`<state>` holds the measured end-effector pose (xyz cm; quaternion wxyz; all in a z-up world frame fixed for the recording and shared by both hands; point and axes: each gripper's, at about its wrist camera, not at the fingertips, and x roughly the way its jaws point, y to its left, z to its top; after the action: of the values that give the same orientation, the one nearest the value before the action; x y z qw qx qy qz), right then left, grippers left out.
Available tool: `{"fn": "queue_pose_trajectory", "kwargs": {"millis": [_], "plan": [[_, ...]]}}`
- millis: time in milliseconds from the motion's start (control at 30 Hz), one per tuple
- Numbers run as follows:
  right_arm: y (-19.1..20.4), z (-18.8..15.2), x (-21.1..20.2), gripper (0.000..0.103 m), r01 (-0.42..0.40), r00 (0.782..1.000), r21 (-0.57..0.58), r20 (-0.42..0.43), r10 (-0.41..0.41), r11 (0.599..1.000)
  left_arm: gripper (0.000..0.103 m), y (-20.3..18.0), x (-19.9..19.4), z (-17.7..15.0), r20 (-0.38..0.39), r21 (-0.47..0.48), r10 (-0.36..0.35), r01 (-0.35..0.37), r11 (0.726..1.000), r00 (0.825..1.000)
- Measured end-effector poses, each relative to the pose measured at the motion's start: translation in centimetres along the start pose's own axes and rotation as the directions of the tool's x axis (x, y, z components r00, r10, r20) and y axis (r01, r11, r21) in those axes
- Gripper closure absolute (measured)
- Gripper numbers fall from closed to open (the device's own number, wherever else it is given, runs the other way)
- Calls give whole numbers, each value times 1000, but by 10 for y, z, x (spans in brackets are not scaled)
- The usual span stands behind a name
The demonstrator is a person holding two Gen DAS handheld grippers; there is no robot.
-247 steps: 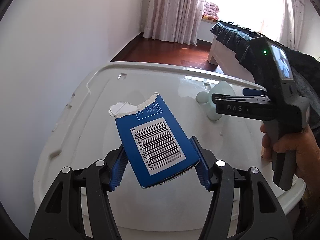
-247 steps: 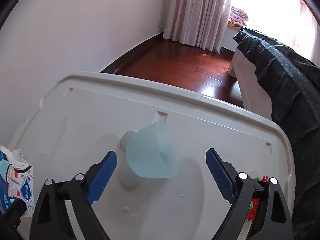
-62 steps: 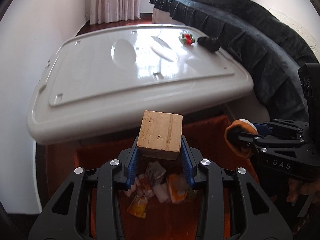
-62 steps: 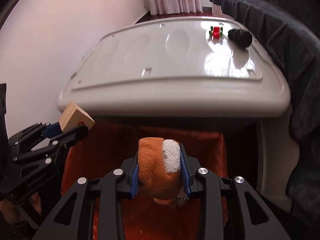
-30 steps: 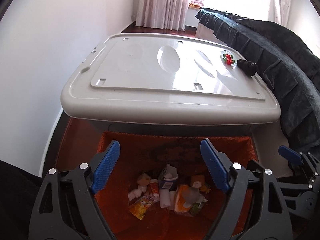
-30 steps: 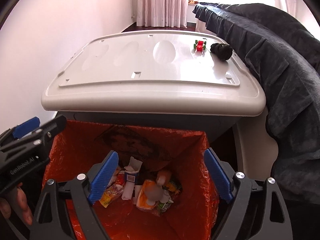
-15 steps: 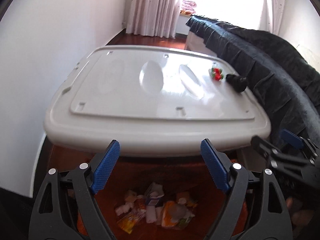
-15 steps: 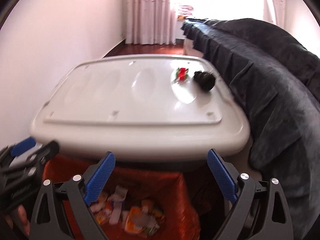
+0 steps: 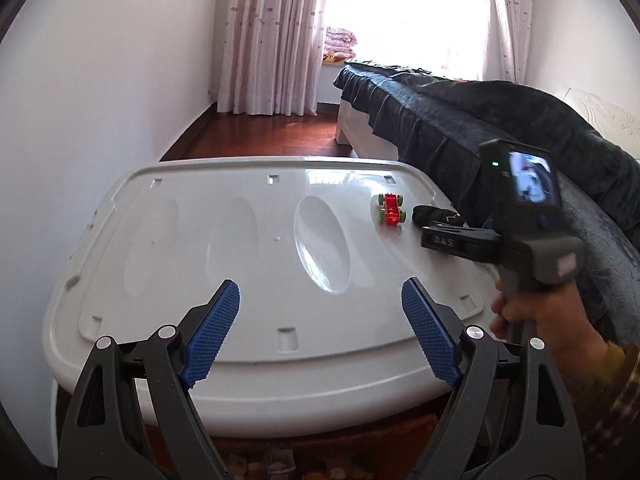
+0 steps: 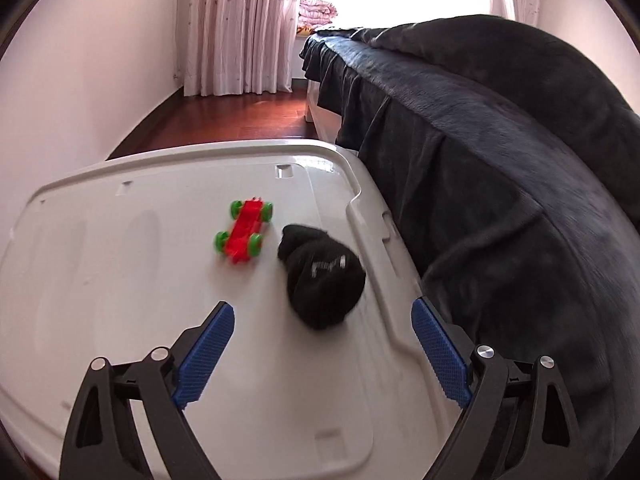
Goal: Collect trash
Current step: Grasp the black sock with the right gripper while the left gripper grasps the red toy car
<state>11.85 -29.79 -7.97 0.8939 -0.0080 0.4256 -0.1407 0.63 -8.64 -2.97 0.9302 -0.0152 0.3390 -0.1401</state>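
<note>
A white plastic lid (image 9: 248,256) serves as the table top; it also shows in the right wrist view (image 10: 120,280). On its right side lie a red toy car with green wheels (image 9: 391,209) (image 10: 245,230) and a balled black sock (image 10: 322,276) (image 9: 436,215). My left gripper (image 9: 322,336) is open and empty above the lid's near edge. My right gripper (image 10: 322,354) is open and empty just in front of the black sock, which lies between and beyond its blue pads. The right gripper's body (image 9: 520,224) shows in the left wrist view, beside the sock.
An orange-lined trash bin with litter (image 9: 280,466) sits below the lid's near edge. A bed under a dark blanket (image 10: 500,160) runs along the lid's right side. A white wall (image 9: 100,100) is on the left, curtains (image 9: 272,36) and wooden floor (image 9: 260,136) beyond.
Both grippers dropped their loads, a wooden block and an orange item, into the bin, then rose from it to the lid. The right gripper has moved forward to the black sock.
</note>
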Motion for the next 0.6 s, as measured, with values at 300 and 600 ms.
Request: {"fn": "queue_pose_trajectory", "kwargs": {"millis": [300, 600], "plan": [[9, 11, 48, 46, 3, 997, -74, -70, -9, 997, 22, -3, 33, 6, -38, -4, -3, 3, 1000, 999], [-18, 12, -18, 57, -38, 997, -62, 59, 41, 997, 22, -15, 64, 17, -75, -26, -32, 31, 999, 997]]}}
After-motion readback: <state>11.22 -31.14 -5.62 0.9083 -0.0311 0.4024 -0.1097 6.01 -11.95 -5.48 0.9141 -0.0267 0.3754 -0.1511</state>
